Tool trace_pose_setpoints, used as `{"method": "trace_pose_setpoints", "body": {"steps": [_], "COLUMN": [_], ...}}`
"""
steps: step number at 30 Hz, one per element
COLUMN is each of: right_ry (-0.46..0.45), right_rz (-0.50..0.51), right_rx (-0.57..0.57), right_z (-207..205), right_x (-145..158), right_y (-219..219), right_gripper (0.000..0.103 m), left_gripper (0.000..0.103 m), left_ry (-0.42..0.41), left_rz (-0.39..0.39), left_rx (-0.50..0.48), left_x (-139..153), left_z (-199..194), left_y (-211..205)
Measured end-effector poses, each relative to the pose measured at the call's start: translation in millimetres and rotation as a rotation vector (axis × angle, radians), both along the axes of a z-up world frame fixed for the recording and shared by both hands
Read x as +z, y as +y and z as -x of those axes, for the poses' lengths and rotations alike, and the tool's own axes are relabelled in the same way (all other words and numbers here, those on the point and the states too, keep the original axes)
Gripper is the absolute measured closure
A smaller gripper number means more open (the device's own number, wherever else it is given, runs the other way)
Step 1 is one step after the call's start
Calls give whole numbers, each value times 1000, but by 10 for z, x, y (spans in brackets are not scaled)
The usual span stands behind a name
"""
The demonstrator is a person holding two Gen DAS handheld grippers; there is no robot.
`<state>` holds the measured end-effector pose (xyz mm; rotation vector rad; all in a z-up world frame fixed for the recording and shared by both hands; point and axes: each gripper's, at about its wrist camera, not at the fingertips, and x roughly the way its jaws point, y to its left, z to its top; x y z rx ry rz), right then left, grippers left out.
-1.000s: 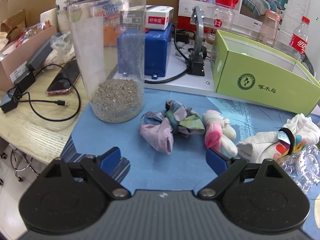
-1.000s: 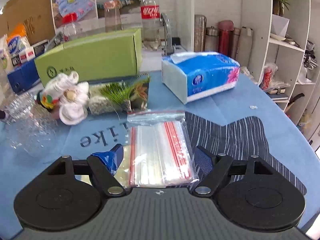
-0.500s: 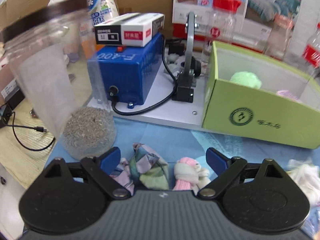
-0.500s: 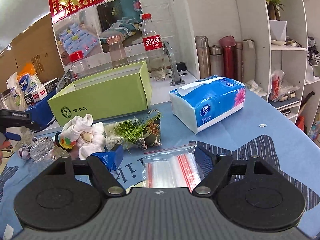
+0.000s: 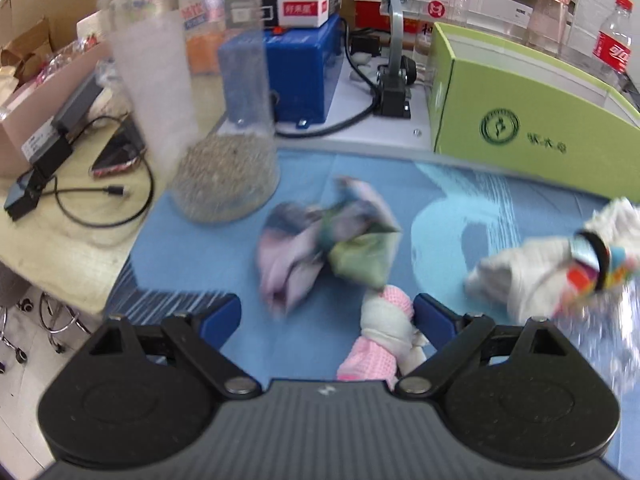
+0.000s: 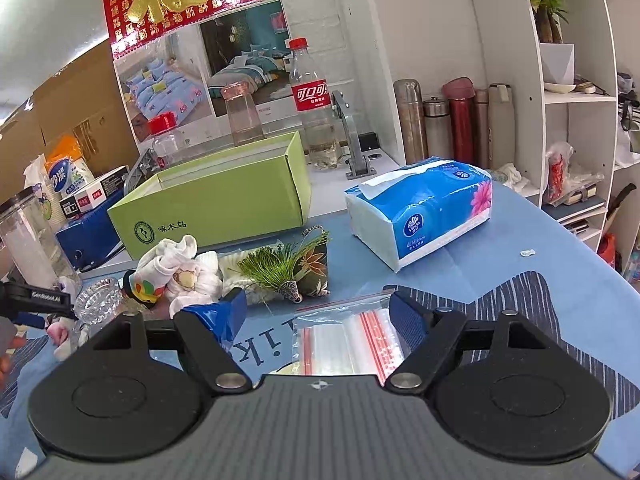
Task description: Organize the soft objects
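My left gripper point(image 5: 327, 314) is open, low over the blue cloth. A pink-and-white sock bundle point(image 5: 386, 332) lies between its fingers, close to the right one. A purple-green cloth bundle point(image 5: 328, 248) lies just ahead. A white sock bundle with a black band point(image 5: 556, 268) lies to the right; it also shows in the right wrist view point(image 6: 176, 272). The open green box point(image 5: 532, 120) stands behind point(image 6: 224, 200). My right gripper point(image 6: 318, 312) is open and empty above a stack of zip bags point(image 6: 344, 340).
A tall clear jar with grit point(image 5: 204, 120) stands at the left near the table edge. A blue machine point(image 5: 304, 68) is behind it. A glass dish point(image 6: 98, 304), a green tassel ornament point(image 6: 288, 268) and a tissue pack point(image 6: 424, 208) lie on the cloth.
My left gripper pulled back and dropped, so the pink-and-white bundle now sits between its fingers. My right gripper rose and tilted up, away from the zip bags.
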<state>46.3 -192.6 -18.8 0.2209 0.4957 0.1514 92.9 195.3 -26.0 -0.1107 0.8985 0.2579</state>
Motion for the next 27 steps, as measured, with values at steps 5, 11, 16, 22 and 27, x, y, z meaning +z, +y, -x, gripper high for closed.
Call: {"method": "trace_pose_setpoints", "body": {"steps": [5, 11, 16, 22, 27], "right_ry": [-4, -3, 39, 119, 141], "right_rz": [11, 10, 37, 113, 148], "right_rx": [8, -19, -34, 2, 26], "right_z": [59, 136, 163, 118, -14], "right_x": [-7, 1, -61, -171, -205], "right_y": [12, -76, -149, -110, -38], "right_gripper": [38, 38, 38, 38, 38], "left_gripper": [10, 10, 10, 9, 9], "left_ry": [-57, -67, -28, -44, -48], "left_rz": [56, -24, 8, 5, 4], "left_rx": [-83, -220, -248, -258, -252], "left_x": [98, 13, -190, -211, -220], "left_z": [351, 372, 251, 227, 206], "left_y": [48, -160, -169, -167, -164]}}
